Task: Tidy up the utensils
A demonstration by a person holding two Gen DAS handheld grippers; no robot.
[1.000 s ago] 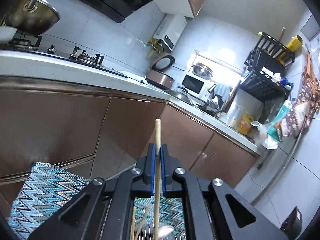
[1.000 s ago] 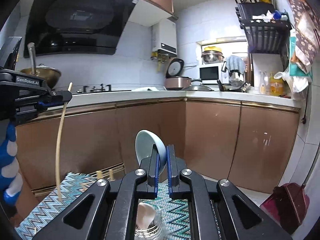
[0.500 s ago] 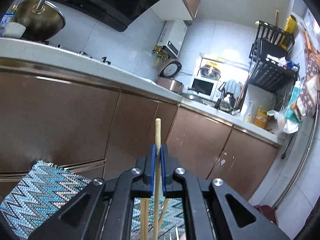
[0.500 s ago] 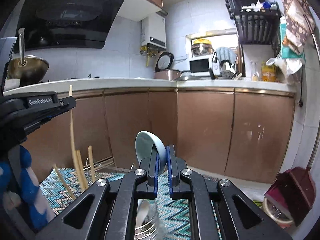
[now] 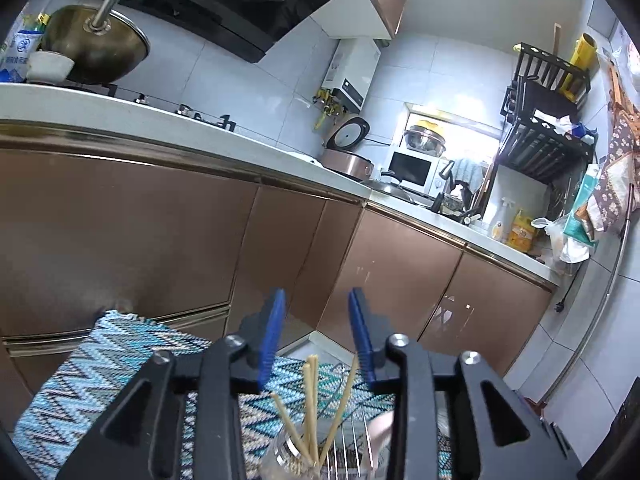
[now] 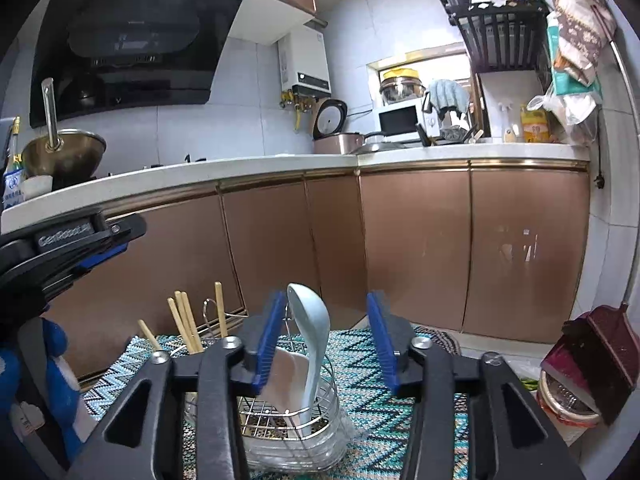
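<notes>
The right tool [image 6: 326, 336] is opening, its pads clear of the spoon [image 6: 310, 344] standing between them in the wire rack [image 6: 288, 416]. The left tool [image 5: 316, 336] is opening; the chopsticks [image 5: 310, 404] stand at 6 o'clock, untouched.

Copper-brown cabinets [image 6: 416, 240]; white tiled wall [image 6: 240, 120]; perhaps a backlit window [image 6: 420, 68]

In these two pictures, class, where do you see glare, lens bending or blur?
Left wrist view: the window behind the microwave is blown out white; the counter edge tilts and bows from the fisheye; the spoon behind the tongs is a soft blur. Right wrist view: dark corners ring the picture; the cabinets show pale reflections; the spoon is sharp.
</notes>
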